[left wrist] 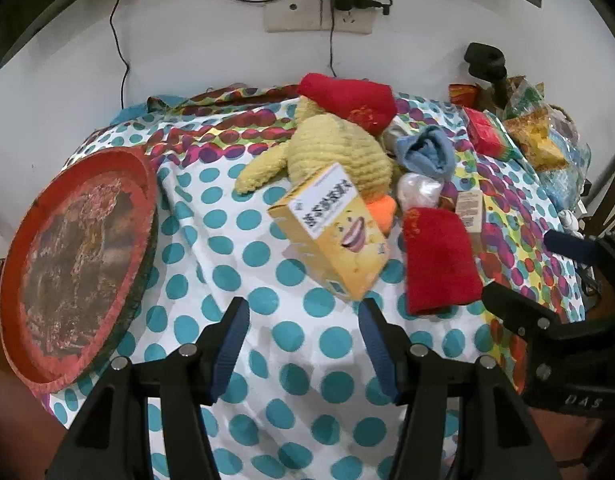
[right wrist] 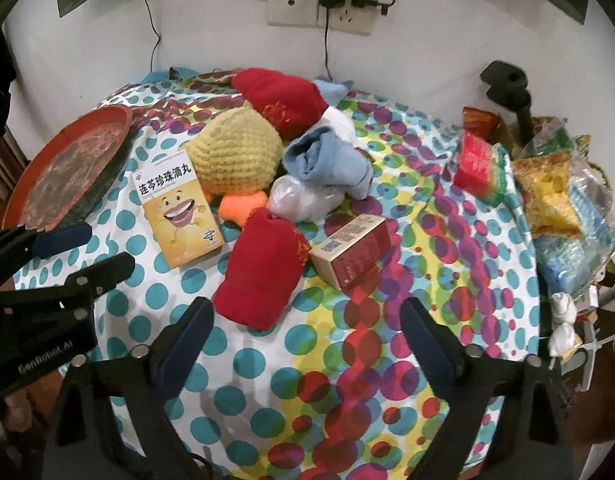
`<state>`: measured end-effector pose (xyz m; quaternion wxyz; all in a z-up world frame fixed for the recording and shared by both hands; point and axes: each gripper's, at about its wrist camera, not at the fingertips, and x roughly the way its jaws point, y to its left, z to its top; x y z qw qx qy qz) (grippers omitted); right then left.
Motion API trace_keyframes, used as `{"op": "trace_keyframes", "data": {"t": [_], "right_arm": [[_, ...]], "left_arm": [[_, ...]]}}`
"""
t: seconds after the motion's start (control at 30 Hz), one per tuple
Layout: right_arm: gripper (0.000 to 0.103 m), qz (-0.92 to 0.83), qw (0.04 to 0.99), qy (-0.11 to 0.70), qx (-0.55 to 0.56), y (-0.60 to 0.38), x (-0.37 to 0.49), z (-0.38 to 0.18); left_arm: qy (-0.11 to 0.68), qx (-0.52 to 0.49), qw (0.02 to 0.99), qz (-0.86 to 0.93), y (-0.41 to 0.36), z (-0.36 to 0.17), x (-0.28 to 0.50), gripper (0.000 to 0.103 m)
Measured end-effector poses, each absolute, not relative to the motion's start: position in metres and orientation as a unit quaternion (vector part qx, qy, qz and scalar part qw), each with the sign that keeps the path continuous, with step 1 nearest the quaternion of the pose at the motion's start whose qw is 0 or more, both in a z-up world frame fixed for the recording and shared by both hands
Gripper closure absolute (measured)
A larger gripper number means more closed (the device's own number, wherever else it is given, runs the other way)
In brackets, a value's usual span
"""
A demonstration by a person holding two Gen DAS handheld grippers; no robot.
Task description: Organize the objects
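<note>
Left wrist view: left gripper (left wrist: 303,320) spread wide and empty above the polka-dot cloth (left wrist: 267,360), yellow medicine box (left wrist: 331,236) dead ahead, just past the fingertips. Long axis of the box slanting from far left to near right, its near corner almost between the blue pads (left wrist: 231,344). Yellow knitted duck (left wrist: 339,148) right behind the box, red sock (left wrist: 437,260) just to the right, round red tray (left wrist: 79,256) propped at the left edge of the table. Right gripper (left wrist: 547,276) visible at far right, its spread unclear from here.

Right wrist view: right gripper (right wrist: 307,324) also wide apart, holding nothing. Red sock (right wrist: 263,268) lying ahead and left of centre, its near end close to the left finger. Yellow medicine box (right wrist: 179,208) farther left, flat on the cloth, cartoon face and Chinese lettering upward. Small red-and-tan carton (right wrist: 355,252) just right of the sock. Left gripper (right wrist: 67,252) poking in from the left, likely nearer to the box and better placed for it.
</note>
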<state>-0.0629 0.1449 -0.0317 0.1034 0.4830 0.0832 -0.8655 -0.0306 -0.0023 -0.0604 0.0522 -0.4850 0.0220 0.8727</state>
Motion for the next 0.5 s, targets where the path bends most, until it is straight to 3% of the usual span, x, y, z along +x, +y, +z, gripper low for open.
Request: {"op": "trace_keyframes", "data": {"t": [0.2,0.5], "right_arm": [[0.027,-0.858,0.117,0.066,0.496,0.142,-0.070,-0.043],[0.032,-0.847,0.142,0.042,0.511,0.126,-0.084,-0.061]], "left_arm": [[0.022,-0.481,0.058,0.874,-0.015,-0.065,-0.036,0.045],[0.017,-0.482,0.073,0.873,-0.015,-0.075,-0.045,0.045]]}}
